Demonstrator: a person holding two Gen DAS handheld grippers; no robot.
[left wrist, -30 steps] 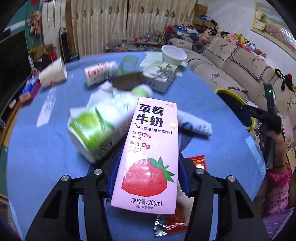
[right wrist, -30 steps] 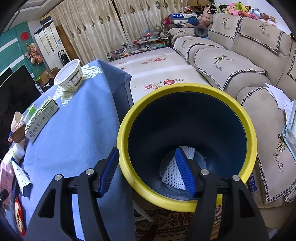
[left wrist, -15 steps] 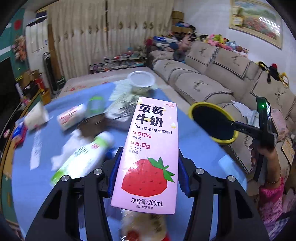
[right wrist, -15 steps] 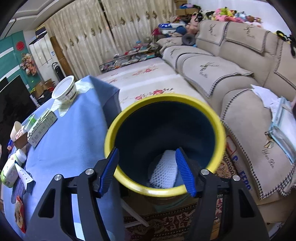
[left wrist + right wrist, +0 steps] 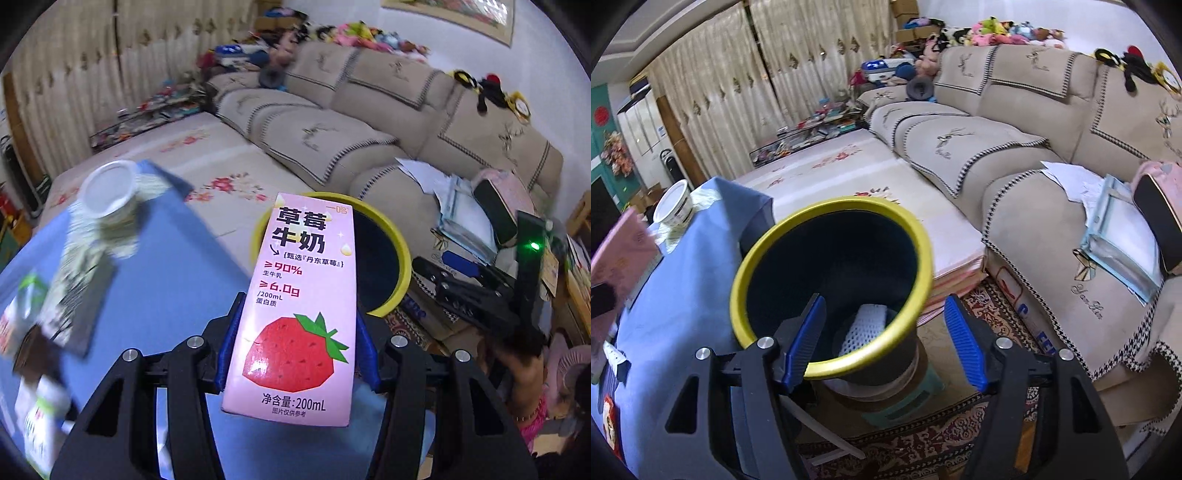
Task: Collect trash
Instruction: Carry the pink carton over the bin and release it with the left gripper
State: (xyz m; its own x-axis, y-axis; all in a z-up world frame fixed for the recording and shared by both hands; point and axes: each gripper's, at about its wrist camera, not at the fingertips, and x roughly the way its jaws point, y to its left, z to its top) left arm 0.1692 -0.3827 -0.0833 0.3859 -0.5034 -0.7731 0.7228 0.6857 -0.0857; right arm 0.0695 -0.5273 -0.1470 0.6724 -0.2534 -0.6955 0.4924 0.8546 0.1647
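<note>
Pink, with a red strawberry printed on its face, the milk carton (image 5: 299, 306) stands upright between the blue pads (image 5: 231, 343) of the left gripper (image 5: 297, 347), which is clamped on both of its narrow sides. The carton is lifted off the blue tablecloth (image 5: 177, 280) and, in the left wrist view, its upper half overlaps the near rim of the yellow-rimmed bin (image 5: 400, 258), which stands off the table's edge toward the beige sofa (image 5: 369, 122). On the cloth to the left lie a white tub (image 5: 109, 192) and, nearer the camera, several blurred pieces of packaging whose kind cannot be told.

In the right wrist view, the right gripper (image 5: 886, 343) hangs with its jaws spread wide and nothing between them, just above the near edge of the bin (image 5: 831, 206). The bin's inside is dark; a piece of white foam netting (image 5: 866, 325) lies at the bottom. The bin rests on a low green stand (image 5: 908, 402) on a patterned rug (image 5: 916, 446), just beside the table. The white tub (image 5: 674, 206) sits near the far corner of the cloth (image 5: 690, 295). At the left edge of this view, a pink surface, apparently the carton (image 5: 620, 251), shows above the table.
</note>
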